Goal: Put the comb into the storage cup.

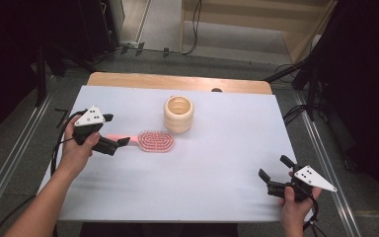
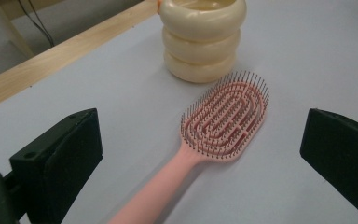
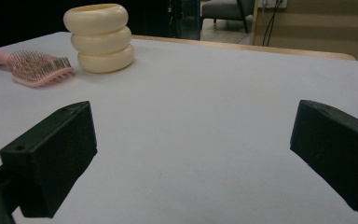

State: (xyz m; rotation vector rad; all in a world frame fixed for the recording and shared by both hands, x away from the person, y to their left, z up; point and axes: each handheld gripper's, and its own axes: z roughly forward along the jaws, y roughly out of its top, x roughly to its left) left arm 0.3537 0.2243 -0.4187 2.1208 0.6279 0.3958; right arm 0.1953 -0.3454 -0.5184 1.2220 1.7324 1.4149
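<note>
Jaws of left gripper point(image 2: 200, 154) spread, pink hairbrush point(image 2: 219, 121) handle between them

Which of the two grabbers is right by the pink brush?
The left gripper. Its open jaws sit on either side of the pink hairbrush's handle, while the right gripper waits far off near the table's corner.

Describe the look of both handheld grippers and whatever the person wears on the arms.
Left gripper and right gripper: black bodies with blocky black jaws, each topped by a grey three-cornered plate with dark dots and trailing a black cable. The forearms are bare, no sleeves.
</note>
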